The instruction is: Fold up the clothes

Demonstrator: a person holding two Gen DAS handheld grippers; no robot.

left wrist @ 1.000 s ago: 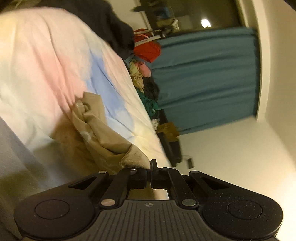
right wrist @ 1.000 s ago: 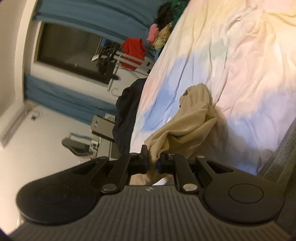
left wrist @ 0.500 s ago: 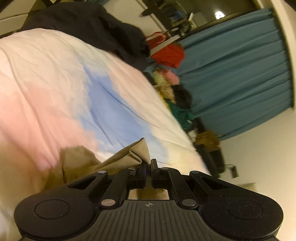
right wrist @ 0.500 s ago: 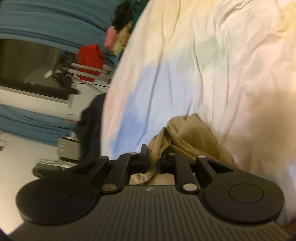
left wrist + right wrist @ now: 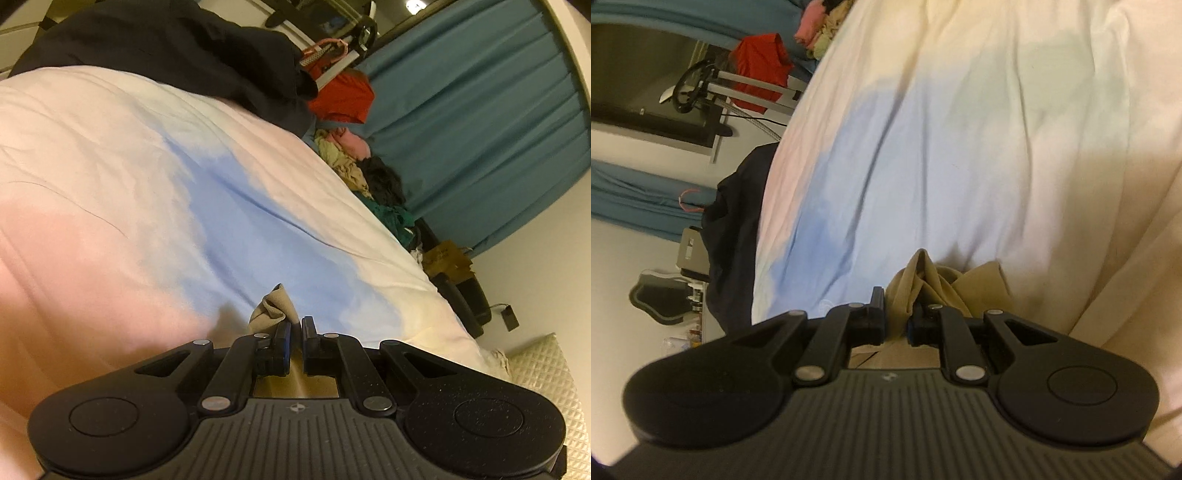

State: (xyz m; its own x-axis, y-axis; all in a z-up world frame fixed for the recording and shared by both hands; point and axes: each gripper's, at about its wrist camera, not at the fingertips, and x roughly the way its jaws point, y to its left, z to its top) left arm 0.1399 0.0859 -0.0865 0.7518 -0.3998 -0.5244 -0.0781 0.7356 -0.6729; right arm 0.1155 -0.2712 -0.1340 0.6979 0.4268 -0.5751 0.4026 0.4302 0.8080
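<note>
Tan garment (image 5: 925, 286) is bunched low in both frames, lying on the pastel bed (image 5: 110, 166); left gripper (image 5: 294, 338) and right gripper (image 5: 897, 317) both have fingers pinched on its fabric.

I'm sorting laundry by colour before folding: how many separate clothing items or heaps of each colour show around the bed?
Tan garment, clamped in both hand-held grippers: 1
Dark navy garment on the bed's far edge: 1
Red garment on the rack: 1
Mixed-colour heap beside the bed: 1
Total: 4
</note>
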